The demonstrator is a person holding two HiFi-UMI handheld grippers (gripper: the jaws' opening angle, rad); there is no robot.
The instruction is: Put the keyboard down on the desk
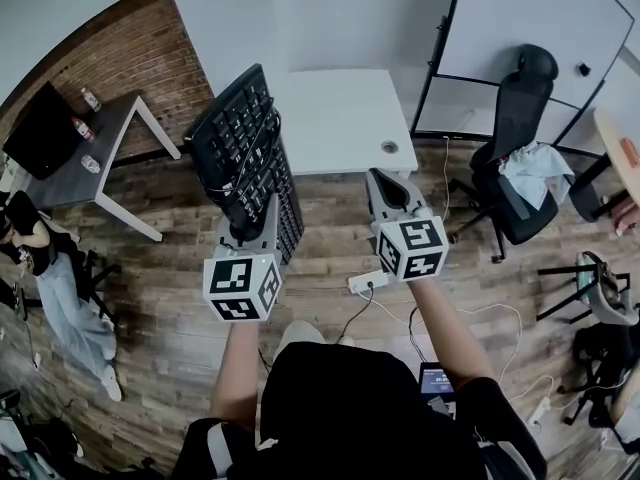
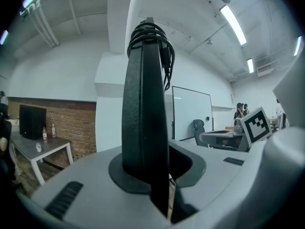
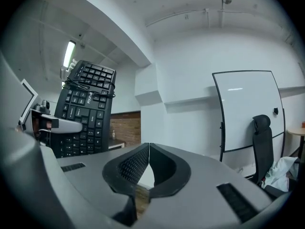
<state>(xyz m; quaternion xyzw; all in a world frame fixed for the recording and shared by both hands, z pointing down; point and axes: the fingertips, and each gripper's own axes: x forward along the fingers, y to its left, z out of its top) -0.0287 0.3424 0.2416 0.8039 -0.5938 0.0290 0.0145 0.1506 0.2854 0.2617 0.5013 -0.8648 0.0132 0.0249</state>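
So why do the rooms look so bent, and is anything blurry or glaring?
Head view: wide-angle lens bows the brick wall and floor planks; even light. Left gripper view: keyboard edge looms close, soft, dark; ceiling light strips glare. Right gripper view: black corners, whiteboard bulges, keyboard keys sharp.

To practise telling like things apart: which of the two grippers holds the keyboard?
The left gripper: its jaws clamp the black keyboard by one end. The right gripper is shut and empty.
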